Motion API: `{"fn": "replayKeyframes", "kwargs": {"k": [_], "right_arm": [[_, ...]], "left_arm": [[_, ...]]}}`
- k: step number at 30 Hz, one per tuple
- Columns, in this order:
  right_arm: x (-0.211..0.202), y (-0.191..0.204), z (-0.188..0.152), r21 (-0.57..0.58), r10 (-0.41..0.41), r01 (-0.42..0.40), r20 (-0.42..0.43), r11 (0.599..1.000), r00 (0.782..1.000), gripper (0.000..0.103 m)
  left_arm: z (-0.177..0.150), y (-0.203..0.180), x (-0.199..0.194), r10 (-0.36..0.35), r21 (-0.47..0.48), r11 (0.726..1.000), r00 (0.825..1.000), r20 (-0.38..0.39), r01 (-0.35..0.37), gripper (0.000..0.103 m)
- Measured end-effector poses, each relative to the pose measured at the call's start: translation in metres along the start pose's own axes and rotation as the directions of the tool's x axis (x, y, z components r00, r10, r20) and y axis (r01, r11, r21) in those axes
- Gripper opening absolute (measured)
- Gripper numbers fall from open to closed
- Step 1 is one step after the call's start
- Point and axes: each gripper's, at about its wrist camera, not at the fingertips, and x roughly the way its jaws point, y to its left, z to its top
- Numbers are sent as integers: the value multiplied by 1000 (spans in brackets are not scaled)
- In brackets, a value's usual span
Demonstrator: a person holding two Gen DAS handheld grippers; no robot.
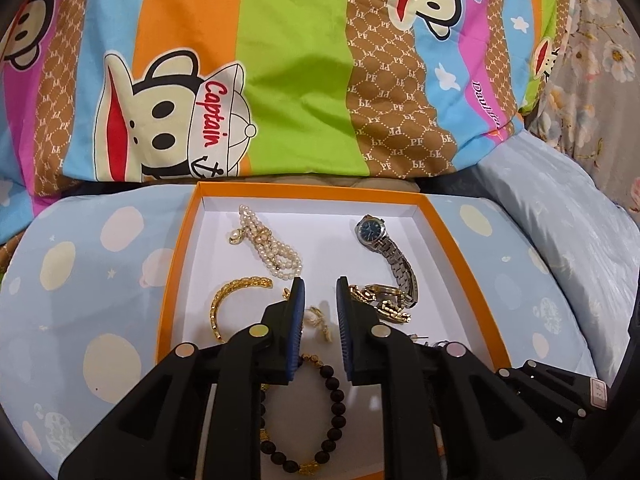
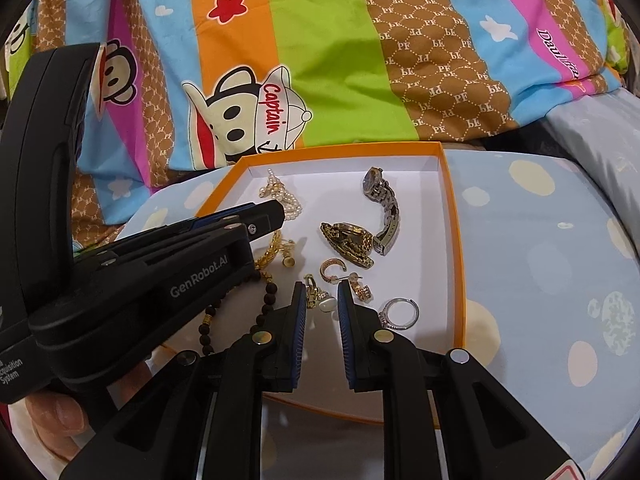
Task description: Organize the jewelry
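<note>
Left wrist view: both grippers hovered over the box.
Left gripper spread above an earring; right gripper spread, flanking a white earring inside the box.

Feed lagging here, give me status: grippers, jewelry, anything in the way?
Left gripper open over earring. Right gripper open, straddling white stud. Jewelry loose in orange box. Bead bracelet under left gripper; grippers crowd each other.

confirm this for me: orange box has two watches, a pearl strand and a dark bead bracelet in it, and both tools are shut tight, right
Not quite: both tools are open. The left wrist view shows the left tool with a gap between its pads; the right wrist view shows the same for the right tool. The rest holds for the orange box.
</note>
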Motion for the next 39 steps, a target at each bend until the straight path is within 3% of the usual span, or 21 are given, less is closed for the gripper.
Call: {"fn": "replayKeyframes", "kwargs": {"k": [5, 11, 13, 15, 17, 29, 36, 39], "right_arm": [[-4, -3, 0, 16, 6, -6, 24, 1000, 1000, 18], [-26, -10, 4, 46, -11, 7, 79, 999, 997, 19], [-35, -11, 3, 44, -26, 21, 99, 999, 995, 24], [-45, -9, -2, 40, -45, 41, 121, 998, 992, 36], [-49, -5, -8, 23, -61, 59, 124, 998, 990, 37], [-30, 8, -31, -48, -98, 101, 53, 994, 994, 36], [-36, 11, -41, -49, -108, 111, 47, 993, 993, 36], [-44, 13, -49, -47, -108, 110, 40, 993, 993, 35]], "left_arm": [[2, 8, -9, 0, -35, 999, 1000, 23, 1, 29], [6, 15, -32, 1, -54, 999, 998, 68, 3, 29], [2, 19, -46, 9, -58, 998, 996, 87, -4, 30], [-2, 21, -58, 27, -56, 998, 994, 102, -21, 34], [-9, 24, -67, 43, -49, 998, 993, 114, -38, 36], [-55, 33, -59, 95, -60, 994, 995, 13, -94, 36], [-74, 23, -64, 140, 11, 990, 990, 22, -141, 36], [-84, 20, -74, 127, 15, 992, 992, 20, -127, 36]]}}
